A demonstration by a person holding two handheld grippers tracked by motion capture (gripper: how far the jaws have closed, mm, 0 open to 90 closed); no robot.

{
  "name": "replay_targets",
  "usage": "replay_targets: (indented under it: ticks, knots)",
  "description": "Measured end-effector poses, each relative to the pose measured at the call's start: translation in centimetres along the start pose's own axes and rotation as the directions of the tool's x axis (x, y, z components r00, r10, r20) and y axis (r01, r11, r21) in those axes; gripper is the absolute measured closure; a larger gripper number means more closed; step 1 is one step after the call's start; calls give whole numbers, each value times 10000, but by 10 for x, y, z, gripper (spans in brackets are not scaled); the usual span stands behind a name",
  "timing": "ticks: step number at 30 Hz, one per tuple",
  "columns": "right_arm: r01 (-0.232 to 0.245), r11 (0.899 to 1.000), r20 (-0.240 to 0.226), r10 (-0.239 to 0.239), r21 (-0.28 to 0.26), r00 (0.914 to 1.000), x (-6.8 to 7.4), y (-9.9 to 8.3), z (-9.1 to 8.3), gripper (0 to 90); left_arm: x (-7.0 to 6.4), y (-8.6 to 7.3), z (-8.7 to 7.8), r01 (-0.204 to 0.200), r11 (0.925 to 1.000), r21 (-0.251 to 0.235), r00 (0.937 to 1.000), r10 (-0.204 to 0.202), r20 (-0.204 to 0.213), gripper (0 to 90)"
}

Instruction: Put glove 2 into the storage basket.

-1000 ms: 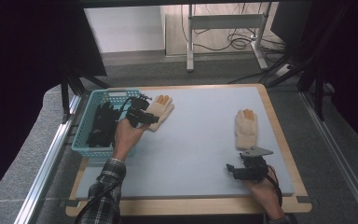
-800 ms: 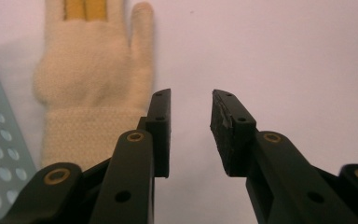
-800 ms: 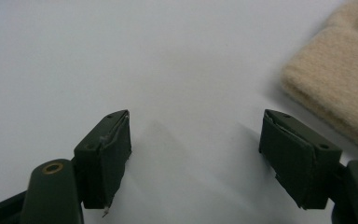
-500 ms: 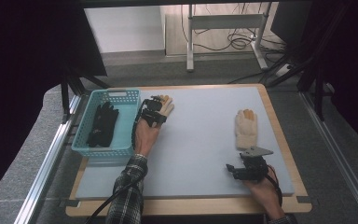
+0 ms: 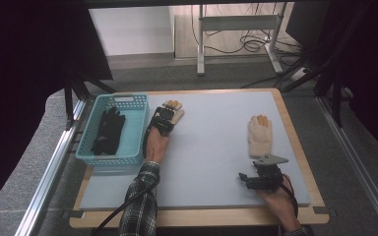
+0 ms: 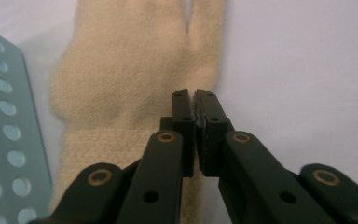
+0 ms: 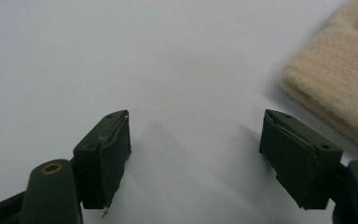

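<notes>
- The left gripper [image 6: 196, 100] has its fingers [image 6: 182, 122] pressed together over the palm of a cream knitted wool glove [image 6: 135, 79]. Whether any knit is pinched between them cannot be told.
- That glove [image 5: 173, 112] lies flat on the pale grey surface [image 5: 211, 147], just beside the turquoise perforated plastic basket [image 5: 128, 129], fingers pointing away from the person.
- The right gripper [image 7: 198, 144] has its fingers [image 7: 106, 154] wide apart over bare surface, holding nothing. The ribbed cuff of a second cream knitted glove [image 7: 340, 79] lies just ahead of its right finger.
- In the high view the right gripper [image 5: 260, 178] sits near the person's edge, with that second glove [image 5: 259, 135] just beyond it.
- Handling, as a judgement: each glove is light, soft and limp, so it will sag and fold when lifted. Nothing fragile; the fuzzy knit should grip well rather than slip.
- The best hold is probably a pinch of the doubled cuff or a raised fold at the palm, since a flat press may catch only the top layer.
- Count: two cream gloves on the surface, well apart; one basket; black gloves [image 5: 108, 131] inside it, seemingly a pair, though the number is hard to make out; two grippers.
</notes>
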State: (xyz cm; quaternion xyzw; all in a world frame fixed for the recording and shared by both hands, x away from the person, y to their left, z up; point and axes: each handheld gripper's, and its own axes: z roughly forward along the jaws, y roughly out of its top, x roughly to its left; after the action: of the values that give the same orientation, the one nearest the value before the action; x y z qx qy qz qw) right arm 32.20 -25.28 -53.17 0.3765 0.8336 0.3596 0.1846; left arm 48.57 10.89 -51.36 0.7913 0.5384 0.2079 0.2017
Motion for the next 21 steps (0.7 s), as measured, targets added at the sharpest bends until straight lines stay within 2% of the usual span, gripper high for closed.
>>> replay_targets:
  ticks: [6, 10, 14, 18, 19, 20, 21]
  knots:
    - [17, 10000, 10, -17, 3, 10000, 0, 0, 0, 240, -1, 1, -23, 111, 9990, -433, 9984, -87, 556, 897]
    - [16, 10000, 11, -16, 10, 10000, 0, 0, 0, 239, -8, 0, -47, 108, 9962, -862, 9926, -3, 1211, 897]
    - [-2, 10000, 13, 2, 2, 10000, 0, 0, 0, 239, -18, 0, -72, -103, 9919, -1264, 9859, 311, 1642, 899]
    - [-7, 10000, 15, 7, 6, 10000, 0, 0, 0, 239, -32, -4, -93, -360, 9864, -1601, 9752, 697, 2100, 899]
    - [-9, 10000, 15, 9, 7, 10000, 0, 0, 0, 239, -42, -9, -102, -436, 9844, -1706, 9649, 857, 2483, 899]
    - [-4, 10000, 17, 4, 6, 10000, 0, 0, 0, 239, -46, -12, -105, -499, 9836, -1735, 9604, 949, 2618, 899]
    - [-4, 10000, 17, 4, 6, 10000, 0, 0, 0, 239, -46, -12, -105, -499, 9836, -1735, 9604, 949, 2618, 898]
